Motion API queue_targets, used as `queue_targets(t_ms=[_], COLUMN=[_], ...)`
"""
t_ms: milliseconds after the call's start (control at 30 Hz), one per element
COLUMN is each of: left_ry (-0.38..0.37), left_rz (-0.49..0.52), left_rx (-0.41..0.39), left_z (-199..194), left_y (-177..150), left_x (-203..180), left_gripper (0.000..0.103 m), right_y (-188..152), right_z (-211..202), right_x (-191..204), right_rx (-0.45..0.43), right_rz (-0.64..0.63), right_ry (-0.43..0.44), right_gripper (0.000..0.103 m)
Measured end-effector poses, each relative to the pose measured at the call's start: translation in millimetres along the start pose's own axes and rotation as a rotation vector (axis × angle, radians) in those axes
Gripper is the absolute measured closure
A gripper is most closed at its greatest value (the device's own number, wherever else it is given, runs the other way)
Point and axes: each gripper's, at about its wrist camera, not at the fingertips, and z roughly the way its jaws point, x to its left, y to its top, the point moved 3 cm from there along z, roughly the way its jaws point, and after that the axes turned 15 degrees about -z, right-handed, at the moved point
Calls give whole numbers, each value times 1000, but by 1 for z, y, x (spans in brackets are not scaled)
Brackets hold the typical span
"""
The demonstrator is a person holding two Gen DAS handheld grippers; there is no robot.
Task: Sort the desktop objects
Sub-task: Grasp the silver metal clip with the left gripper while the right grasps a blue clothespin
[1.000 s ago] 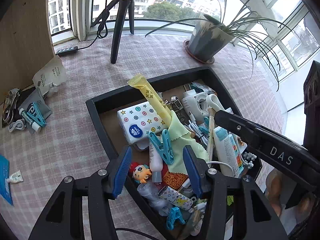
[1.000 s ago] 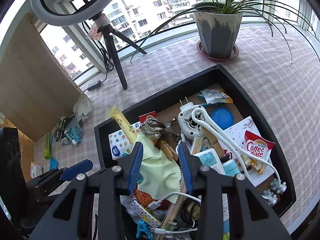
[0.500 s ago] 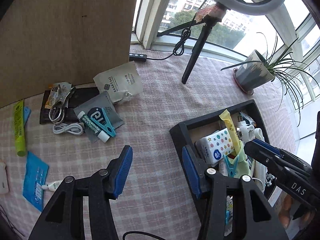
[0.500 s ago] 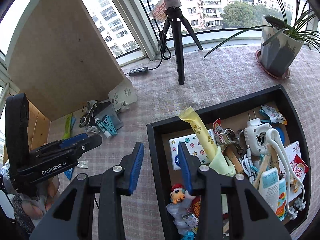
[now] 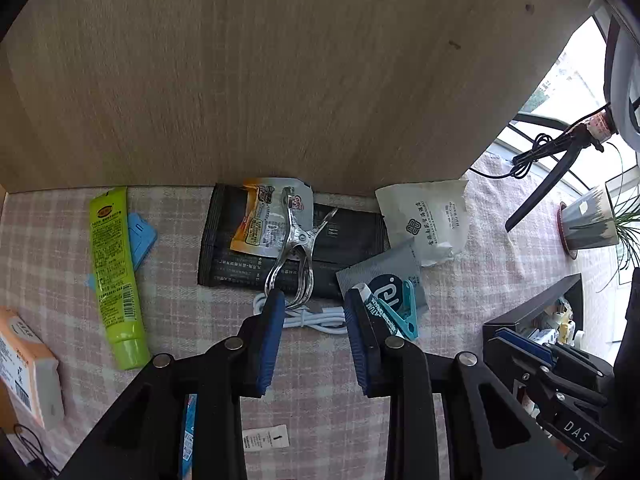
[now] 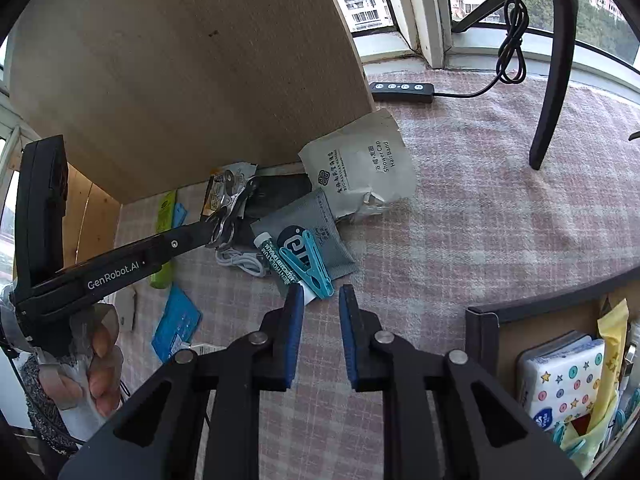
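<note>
Half hidden behind the left gripper (image 5: 314, 312) fingertips: white cable (image 5: 316, 317), on the checked cloth (image 5: 180, 292). Jaws parted, grasping nothing. Swung off the black tray (image 5: 532, 312) since half a second ago, now facing the wooden board (image 5: 280, 72). Metal clip (image 5: 294, 248) long axis running toward the board, handles nearest the fingers.

Right view: right gripper (image 6: 320, 304) likewise spread and empty, just short of the blue clothespin (image 6: 308, 262), lying diagonally across a grey sachet (image 6: 316, 216). Tray cut off at the right edge.
</note>
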Motion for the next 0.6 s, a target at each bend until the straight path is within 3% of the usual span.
queue_targets(t_ms=[267, 600], left_ry=[20, 43], left_rz=[-27, -31], left_rx=[22, 35], left_z=[24, 43], left_y=[12, 15], left_x=[13, 18], left_gripper=[81, 91], right_y=[14, 24], right_z=[27, 49], right_x=[-1, 4], right_rx=[29, 69], right_rz=[20, -7], right_ry=[22, -16], right_gripper=[86, 87])
